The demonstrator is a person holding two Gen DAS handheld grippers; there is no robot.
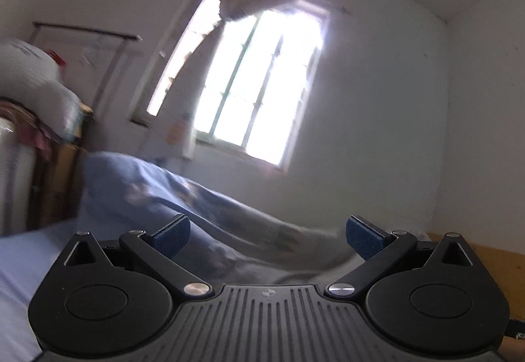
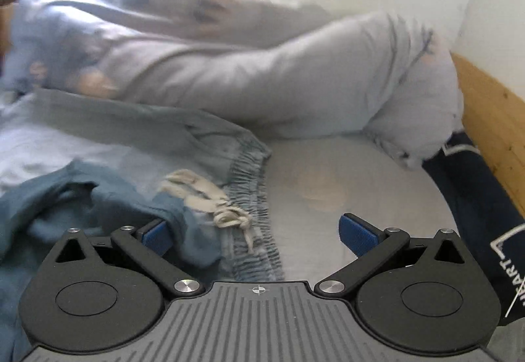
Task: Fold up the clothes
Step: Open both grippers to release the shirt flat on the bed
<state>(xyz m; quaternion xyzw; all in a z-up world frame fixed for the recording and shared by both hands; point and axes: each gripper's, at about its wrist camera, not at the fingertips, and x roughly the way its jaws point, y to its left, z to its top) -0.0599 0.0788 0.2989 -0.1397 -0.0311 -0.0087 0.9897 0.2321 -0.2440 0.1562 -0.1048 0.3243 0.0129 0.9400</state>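
Right wrist view shows the right gripper (image 2: 259, 235) spread wide and empty over blue-green drawstring trousers (image 2: 210, 145) rumpled on the bed at ten o'clock, soft, light, probably best pinched at the gathered waistband (image 2: 251, 178); the left gripper (image 1: 267, 235), likewise wide and empty, faces the window (image 1: 249, 86).

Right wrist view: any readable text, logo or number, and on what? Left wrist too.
"ART": end of a white print running sideways on the dark navy cloth at the right edge; its other letters are cut off or unclear.
White bag, left wrist view: grey marks, too blurred to read.
Nothing else legible.
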